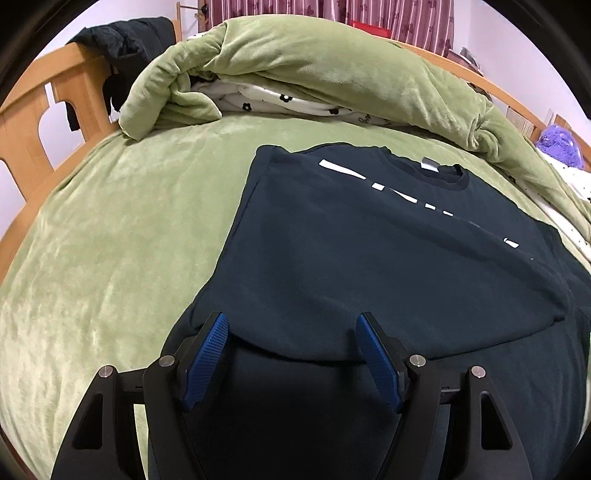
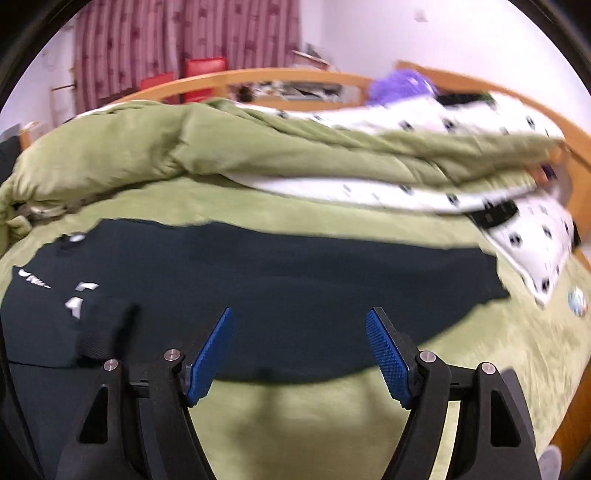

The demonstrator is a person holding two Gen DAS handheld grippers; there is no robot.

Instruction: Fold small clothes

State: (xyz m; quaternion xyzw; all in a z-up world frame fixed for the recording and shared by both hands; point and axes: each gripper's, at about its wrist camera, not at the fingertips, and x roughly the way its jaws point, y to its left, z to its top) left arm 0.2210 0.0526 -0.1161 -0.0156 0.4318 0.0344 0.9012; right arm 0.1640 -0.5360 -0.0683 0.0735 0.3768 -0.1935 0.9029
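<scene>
A dark navy T-shirt [image 1: 369, 251] with white lettering lies on the green bedspread [image 1: 122, 240], one side folded over its body. My left gripper [image 1: 291, 325] is open, its blue pads [image 1: 207, 358] low over the folded edge near the hem, holding nothing. In the right wrist view, which is blurred, the same shirt [image 2: 280, 280] lies spread ahead, with its right sleeve reaching out to the right. My right gripper [image 2: 299, 321] is open and empty above the shirt's near edge.
A bunched green quilt [image 1: 295, 74] with white flowered lining lies along the back of the bed. A wooden bed frame [image 1: 33, 122] rings the mattress, a black garment [image 1: 122, 33] hung on it. A purple plush [image 2: 399, 86], a round badge [image 2: 577, 301] and a dark remote-like thing [image 2: 495, 216] lie at right.
</scene>
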